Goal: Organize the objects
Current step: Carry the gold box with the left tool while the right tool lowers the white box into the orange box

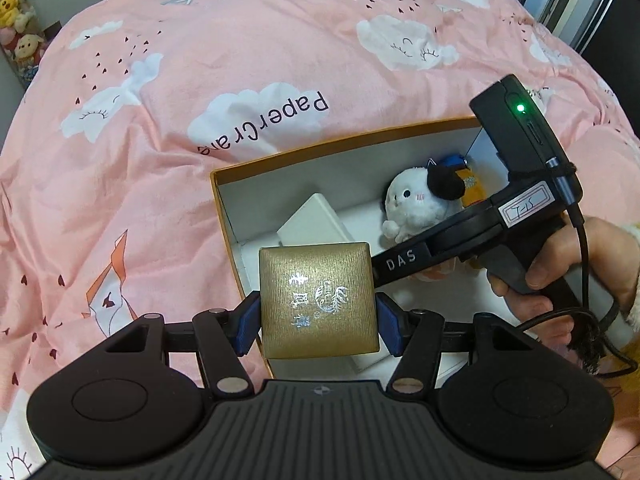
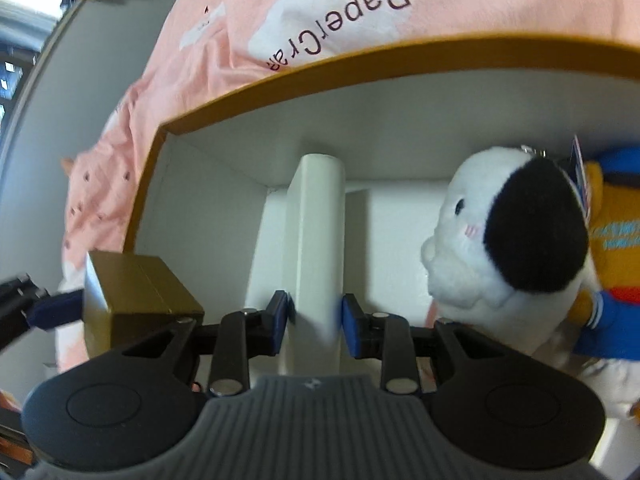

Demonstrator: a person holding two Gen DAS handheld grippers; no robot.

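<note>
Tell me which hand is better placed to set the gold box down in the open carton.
Left: the left gripper already clamps the gold box over the carton; the right gripper straddles the white box.

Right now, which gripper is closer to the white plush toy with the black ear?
Right. The right gripper is down inside the orange box, straddling the white box right beside the plush. The left gripper holds the gold box at the box's near edge.
</note>
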